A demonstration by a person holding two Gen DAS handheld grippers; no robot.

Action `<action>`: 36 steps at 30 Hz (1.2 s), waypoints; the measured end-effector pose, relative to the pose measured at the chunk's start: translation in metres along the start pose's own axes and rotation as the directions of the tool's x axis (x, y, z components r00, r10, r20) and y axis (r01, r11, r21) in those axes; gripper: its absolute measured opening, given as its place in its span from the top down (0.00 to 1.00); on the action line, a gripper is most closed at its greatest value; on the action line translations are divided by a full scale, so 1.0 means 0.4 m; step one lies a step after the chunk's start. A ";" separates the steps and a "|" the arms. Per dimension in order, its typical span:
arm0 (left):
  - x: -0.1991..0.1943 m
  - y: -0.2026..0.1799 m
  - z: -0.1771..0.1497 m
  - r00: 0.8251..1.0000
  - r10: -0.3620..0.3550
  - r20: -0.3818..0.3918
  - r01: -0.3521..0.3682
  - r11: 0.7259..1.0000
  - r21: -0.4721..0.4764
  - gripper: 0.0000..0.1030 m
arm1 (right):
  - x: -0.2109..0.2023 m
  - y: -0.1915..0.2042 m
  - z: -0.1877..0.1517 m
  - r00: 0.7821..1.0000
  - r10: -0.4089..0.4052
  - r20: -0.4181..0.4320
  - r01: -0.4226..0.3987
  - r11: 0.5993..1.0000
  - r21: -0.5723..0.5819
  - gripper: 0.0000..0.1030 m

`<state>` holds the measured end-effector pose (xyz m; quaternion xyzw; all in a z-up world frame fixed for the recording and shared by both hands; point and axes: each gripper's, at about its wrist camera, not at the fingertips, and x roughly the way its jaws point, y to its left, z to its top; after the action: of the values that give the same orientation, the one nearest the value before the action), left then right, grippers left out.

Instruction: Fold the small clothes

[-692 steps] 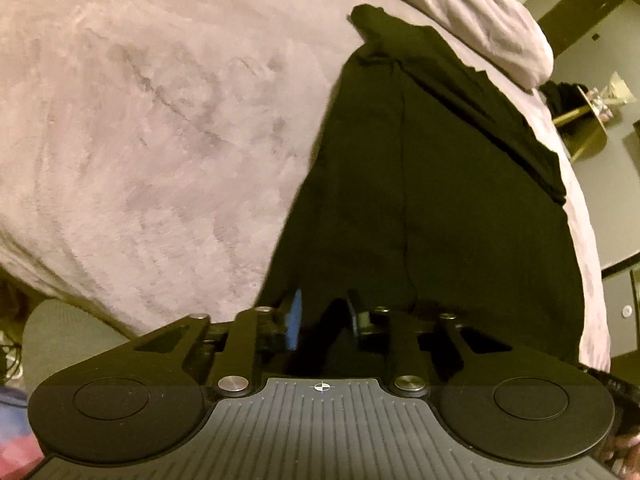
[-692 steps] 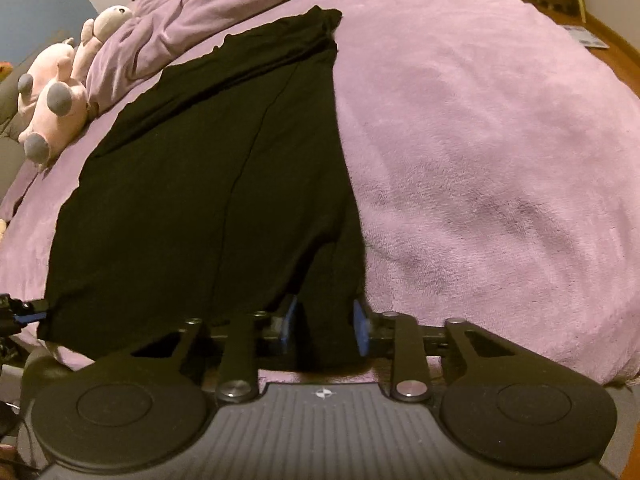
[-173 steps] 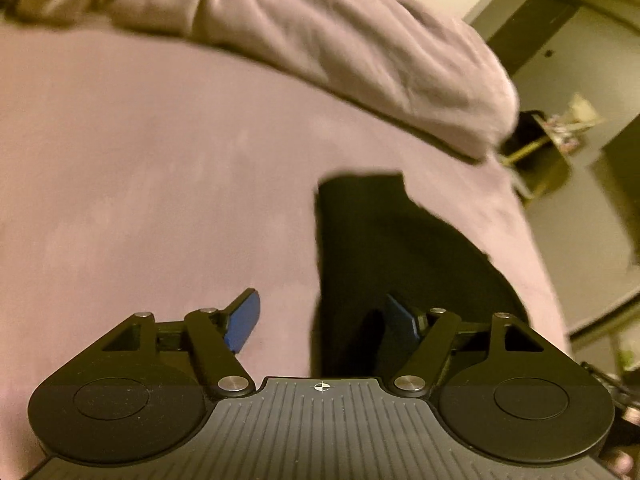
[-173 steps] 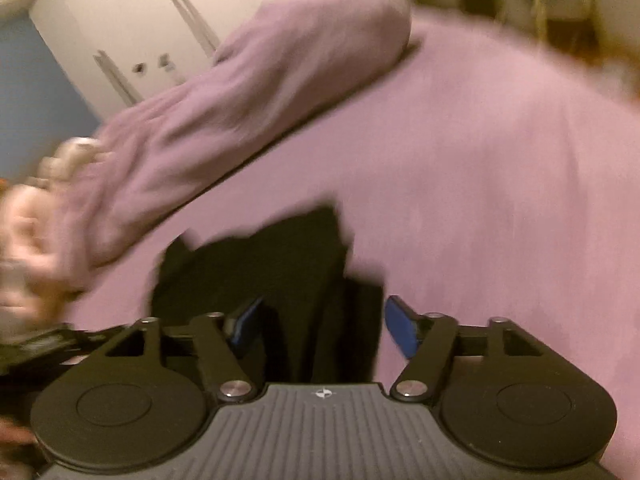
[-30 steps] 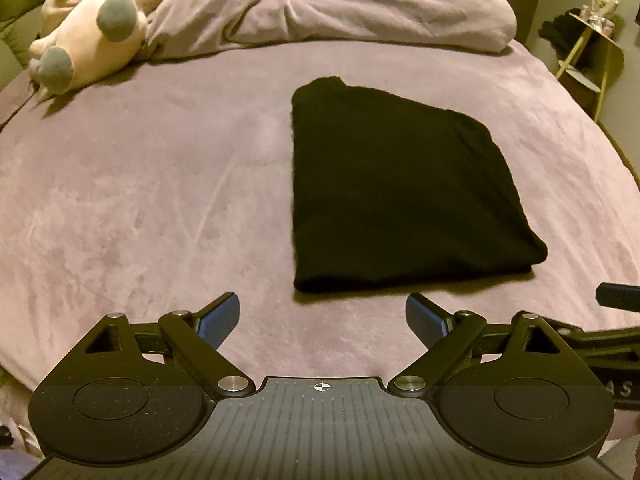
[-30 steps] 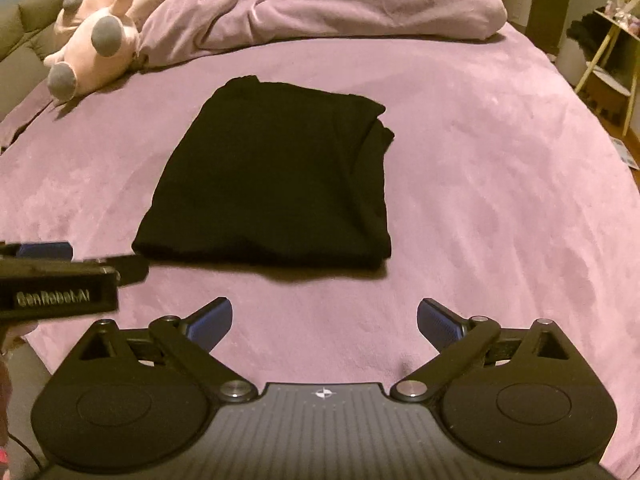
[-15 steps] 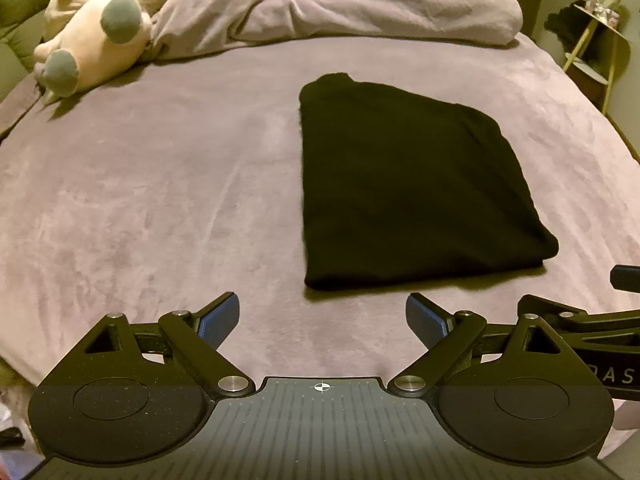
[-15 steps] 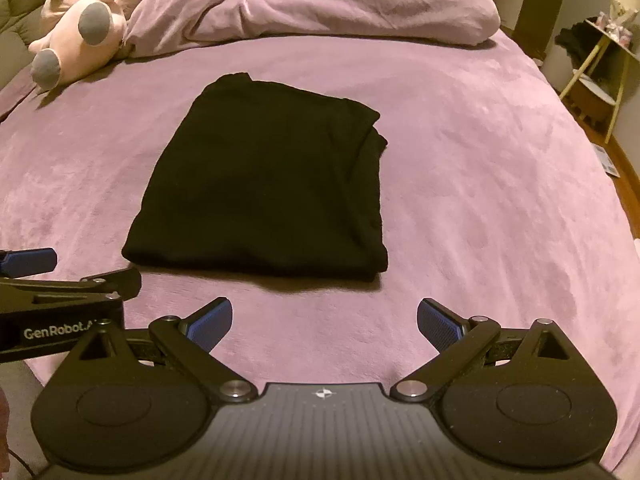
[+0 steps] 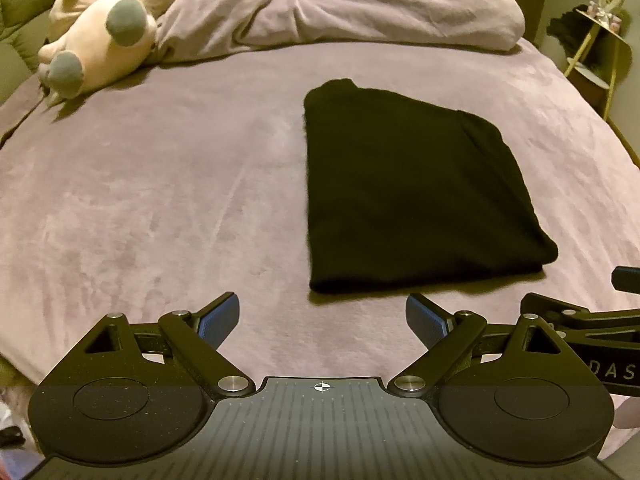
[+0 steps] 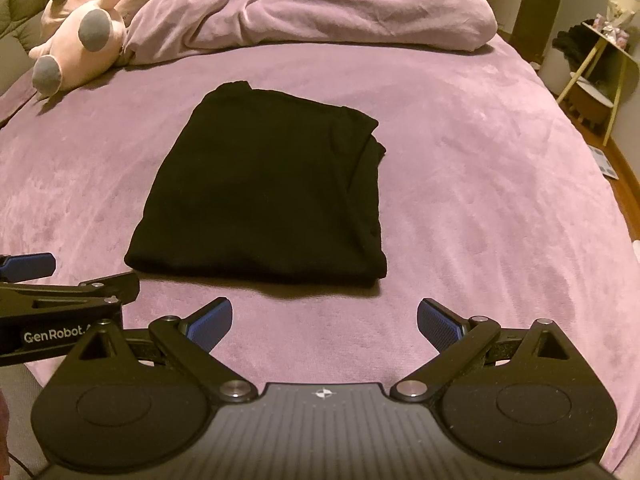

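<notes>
A black garment (image 9: 412, 188) lies folded into a compact rectangle on the purple bed; it also shows in the right wrist view (image 10: 268, 188). My left gripper (image 9: 322, 318) is open and empty, held back from the garment's near edge, toward its left. My right gripper (image 10: 325, 322) is open and empty, also short of the near edge. The right gripper's side shows at the right edge of the left wrist view (image 9: 580, 320), and the left gripper's side at the left edge of the right wrist view (image 10: 60, 300).
The purple bed cover (image 9: 160, 200) spreads all around the garment. A bunched purple duvet (image 10: 304, 4) lies at the head of the bed. A pink plush toy (image 9: 100, 36) sits at the far left. A small side table (image 10: 596, 68) stands off the bed's right.
Both grippers have drawn slightly back and shifted; the folded garment has stayed still. Much earlier, both grippers held the garment's spread-out hem, then released it after folding.
</notes>
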<state>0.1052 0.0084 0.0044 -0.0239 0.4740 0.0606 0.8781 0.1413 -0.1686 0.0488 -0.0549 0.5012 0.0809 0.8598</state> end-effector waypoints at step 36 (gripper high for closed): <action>-0.016 0.007 0.000 1.000 0.002 -0.005 -0.002 1.000 -0.004 0.08 | -0.020 -0.007 0.014 1.000 0.001 0.021 -0.002 1.000 0.027 0.04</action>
<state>0.1013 0.0105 0.0098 -0.0255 0.4759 0.0626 0.8769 0.1426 -0.1712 0.0585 -0.0421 0.4931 0.0755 0.8657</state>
